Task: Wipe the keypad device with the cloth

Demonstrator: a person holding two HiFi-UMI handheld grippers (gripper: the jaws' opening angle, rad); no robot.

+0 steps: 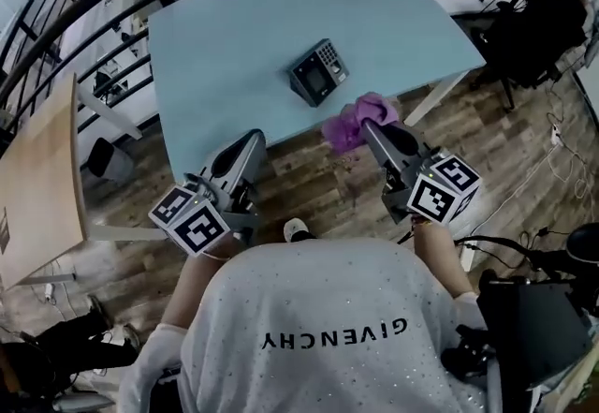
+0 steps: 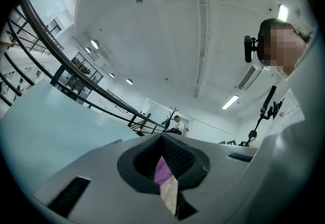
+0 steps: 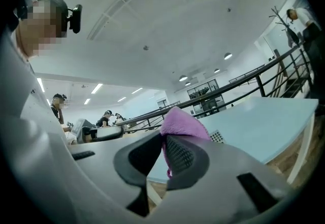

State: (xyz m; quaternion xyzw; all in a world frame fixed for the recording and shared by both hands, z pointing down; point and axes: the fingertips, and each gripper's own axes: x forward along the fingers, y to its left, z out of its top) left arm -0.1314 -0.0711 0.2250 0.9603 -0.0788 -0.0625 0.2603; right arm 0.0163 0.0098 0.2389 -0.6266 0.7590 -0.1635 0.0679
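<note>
While the right gripper [image 1: 372, 130] is clamped on the purple cloth [image 1: 351, 119] at centre frame, the left gripper [image 1: 251, 141] has its jaws together, with only a small purple-and-pale strip [image 2: 165, 180] at their seam. The keypad device [image 1: 318, 72] lies just above the cloth on the table [image 1: 225, 36], untouched by it. Wiping looks not yet begun.

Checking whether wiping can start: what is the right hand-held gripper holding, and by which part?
The right hand-held gripper pinches the purple cloth by a bunched fold; most of it bulges beyond the jaw tips.
</note>
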